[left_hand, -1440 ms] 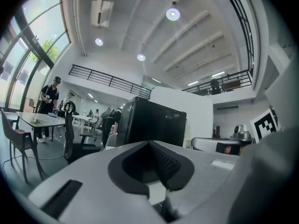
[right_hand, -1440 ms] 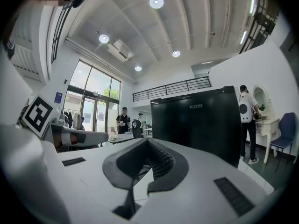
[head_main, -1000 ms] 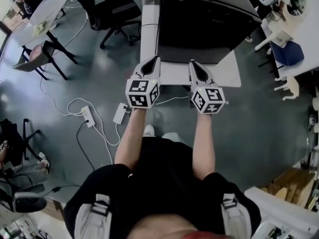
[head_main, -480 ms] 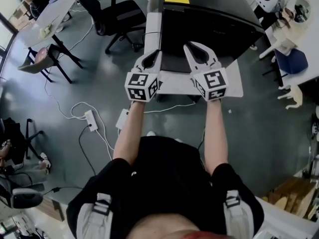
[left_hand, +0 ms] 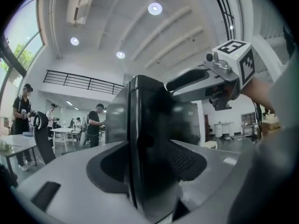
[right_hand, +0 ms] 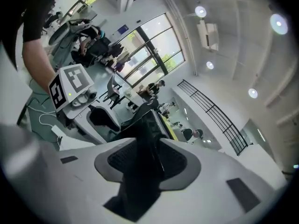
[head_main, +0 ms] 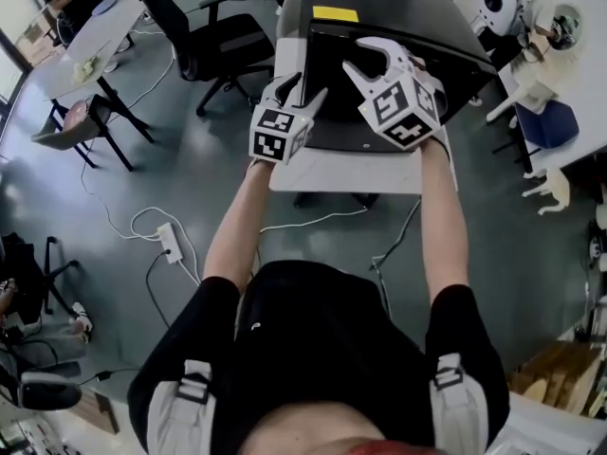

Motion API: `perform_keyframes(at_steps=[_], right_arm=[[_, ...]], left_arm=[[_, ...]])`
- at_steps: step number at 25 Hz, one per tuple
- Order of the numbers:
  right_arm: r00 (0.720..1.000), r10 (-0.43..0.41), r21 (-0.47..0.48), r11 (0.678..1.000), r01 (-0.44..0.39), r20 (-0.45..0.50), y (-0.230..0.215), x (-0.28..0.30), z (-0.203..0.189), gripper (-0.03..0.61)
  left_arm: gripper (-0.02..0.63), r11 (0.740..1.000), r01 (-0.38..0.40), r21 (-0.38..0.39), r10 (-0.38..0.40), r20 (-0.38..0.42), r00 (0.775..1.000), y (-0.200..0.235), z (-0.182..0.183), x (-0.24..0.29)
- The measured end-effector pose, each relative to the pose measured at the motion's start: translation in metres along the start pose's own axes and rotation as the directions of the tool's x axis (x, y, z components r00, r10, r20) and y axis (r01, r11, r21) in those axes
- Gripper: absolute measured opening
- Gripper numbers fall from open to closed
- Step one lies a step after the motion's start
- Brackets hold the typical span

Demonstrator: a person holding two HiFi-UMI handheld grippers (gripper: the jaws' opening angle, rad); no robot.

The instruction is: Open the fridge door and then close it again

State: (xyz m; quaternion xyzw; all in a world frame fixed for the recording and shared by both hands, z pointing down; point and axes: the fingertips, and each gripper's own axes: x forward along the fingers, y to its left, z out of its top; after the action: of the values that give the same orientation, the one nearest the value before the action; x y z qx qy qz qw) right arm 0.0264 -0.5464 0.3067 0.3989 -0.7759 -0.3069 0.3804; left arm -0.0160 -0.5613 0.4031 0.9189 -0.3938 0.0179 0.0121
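The black fridge (head_main: 408, 27) with a yellow label (head_main: 335, 13) stands on a white stand (head_main: 341, 171). Both grippers are raised to its near top edge. My left gripper (head_main: 302, 91) is at the fridge's left front corner, and its jaws have just been opening. In the left gripper view the black door edge (left_hand: 135, 143) stands between the left gripper's (left_hand: 140, 169) spread jaws. My right gripper (head_main: 365, 57), rolled onto its side, has also just been opening. In the right gripper view a black fridge edge (right_hand: 147, 139) lies between the right gripper's (right_hand: 145, 160) jaws.
A black office chair (head_main: 213, 36) and a table (head_main: 85, 36) stand to the left. A power strip (head_main: 169, 245) with cables lies on the floor at the lower left. White tables with equipment (head_main: 498, 3) and a blue chair (head_main: 550, 112) are at the right.
Both grippers rose and went forward from the stand's front to the fridge's top edge. The right one rolled onto its side. Both sets of jaws went from shut to open.
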Motion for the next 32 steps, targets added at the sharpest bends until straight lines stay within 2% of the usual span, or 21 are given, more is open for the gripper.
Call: perform_keyframes(at_steps=[2,6,10,14,19,28,32], right_arm=[[0.999,0.02,-0.032,0.999,-0.021,-0.04,0.002,0.008,-0.003,0.147],[0.997,0.022,-0.065,0.997,-0.027,-0.074,0.001,0.017,-0.007,0.149],[0.998,0.025,-0.063,0.998,-0.028,-0.058,-0.003,0.018,-0.007,0.141],[0.999,0.022,-0.093,0.995,-0.026,-0.045,0.0,0.018,-0.006,0.134],[0.998,0.036,-0.101,0.994,-0.042,-0.056,0.002,0.015,-0.006,0.118],[0.995,0.008,-0.115,0.993,-0.02,-0.1,0.007,0.014,-0.005,0.117],[0.994,-0.016,-0.133,0.991,0.002,-0.105,0.007,0.013,-0.005,0.118]], left_arm=[[0.239,1.0,-0.001,0.003,0.001,-0.009,1.0,0.006,0.002,0.006],[0.242,1.0,0.031,-0.007,-0.03,0.024,0.999,0.01,0.013,0.013],[0.241,0.996,0.087,-0.013,-0.087,0.043,0.995,0.008,0.017,0.021],[0.235,0.994,0.109,-0.026,-0.107,0.08,0.991,0.005,0.016,0.022],[0.232,0.993,0.113,-0.026,-0.111,0.089,0.99,0.002,0.016,0.02],[0.228,0.993,0.117,-0.034,-0.114,0.083,0.99,0.002,0.014,0.015],[0.229,0.996,0.09,-0.022,-0.088,0.076,0.993,0.0,0.014,0.014]])
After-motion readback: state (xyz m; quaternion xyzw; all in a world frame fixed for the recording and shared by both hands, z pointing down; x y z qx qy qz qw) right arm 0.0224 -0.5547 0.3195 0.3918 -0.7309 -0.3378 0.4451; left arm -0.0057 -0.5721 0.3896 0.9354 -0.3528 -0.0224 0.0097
